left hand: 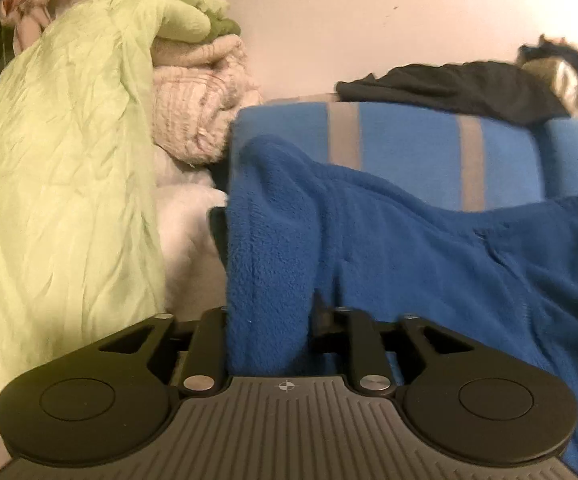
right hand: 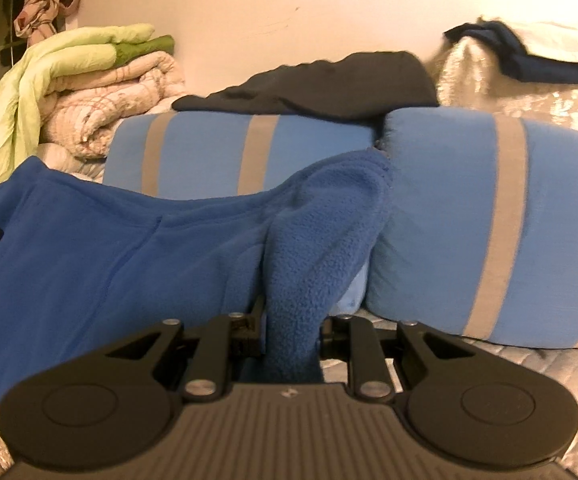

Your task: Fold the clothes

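Both tongs clamp the blue fleece garment (right hand: 109,240): left tongs (left hand: 269,320) on one bunched edge, right tongs (right hand: 291,328) on another. It hangs between them above the bed (right hand: 529,380), before striped pillows (right hand: 489,220).

Two striped pillows (right hand: 241,152) (right hand: 489,220), one blue fleece (right hand: 89,240).

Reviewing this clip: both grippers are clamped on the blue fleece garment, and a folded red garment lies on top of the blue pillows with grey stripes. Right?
One detail is wrong: the garment lying on top of the blue pillows with grey stripes is black, not red; the right wrist view shows it clearly. The rest holds: the left gripper and right gripper are both clamped on the blue fleece garment.
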`<state>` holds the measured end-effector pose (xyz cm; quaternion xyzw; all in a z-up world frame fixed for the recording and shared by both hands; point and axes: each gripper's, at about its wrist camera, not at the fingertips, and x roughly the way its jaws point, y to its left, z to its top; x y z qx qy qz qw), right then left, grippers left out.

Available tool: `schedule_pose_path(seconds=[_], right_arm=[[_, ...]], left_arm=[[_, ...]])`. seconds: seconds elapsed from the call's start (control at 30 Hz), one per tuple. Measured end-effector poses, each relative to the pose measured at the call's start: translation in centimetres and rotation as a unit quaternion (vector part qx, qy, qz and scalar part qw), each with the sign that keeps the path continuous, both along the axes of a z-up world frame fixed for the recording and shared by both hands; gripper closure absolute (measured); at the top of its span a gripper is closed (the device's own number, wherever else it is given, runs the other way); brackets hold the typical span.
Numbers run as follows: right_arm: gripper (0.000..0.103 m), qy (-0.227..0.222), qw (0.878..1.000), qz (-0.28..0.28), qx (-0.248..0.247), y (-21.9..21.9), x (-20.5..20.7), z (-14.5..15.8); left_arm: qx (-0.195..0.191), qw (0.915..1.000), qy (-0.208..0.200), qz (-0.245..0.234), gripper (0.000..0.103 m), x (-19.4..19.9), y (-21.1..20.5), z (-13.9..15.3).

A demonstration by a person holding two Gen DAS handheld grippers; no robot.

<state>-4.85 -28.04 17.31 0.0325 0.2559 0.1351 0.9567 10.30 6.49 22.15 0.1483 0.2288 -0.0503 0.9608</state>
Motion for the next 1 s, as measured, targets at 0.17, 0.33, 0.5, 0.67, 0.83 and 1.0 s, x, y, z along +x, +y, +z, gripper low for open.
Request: schedule_pose_path(seconds=[0.17,0.33,0.5,0.67,0.83,1.0], right_arm=[[0.001,0.043,0.998,-0.035,-0.033,2.7,3.8,-3.1],[0.000,0.052,0.998,-0.017,-0.041,3.6,4.8,-4.2],[0.000,0.050,0.997,-0.005,-0.061,3.5,4.7,-4.7],[0.000,0.072,0.994,0.026,-0.077,2.6,4.3,-5.3],[0.000,0.086,0.994,0.021,-0.069,-0.1,3.5,-5.3],[0.000,0.083,0.994,-0.001,-0.069,-4.1,2.9,-3.9]], left_arm=[[0.091,0.9899,-0.027,0.105,0.033,3.1,-1.0,-3.8],[0.043,0.9963,0.019,0.073,0.028,3.2,-0.5,-4.3],[0.030,0.9952,0.081,0.046,0.027,2.6,-0.1,-5.1],[-0.014,0.9925,0.120,0.023,0.027,1.7,1.3,-4.9],[-0.044,0.9891,0.140,-0.002,0.027,0.7,2.5,-4.3],[-0.058,0.9896,0.131,-0.011,0.027,0.3,3.7,-2.8]])
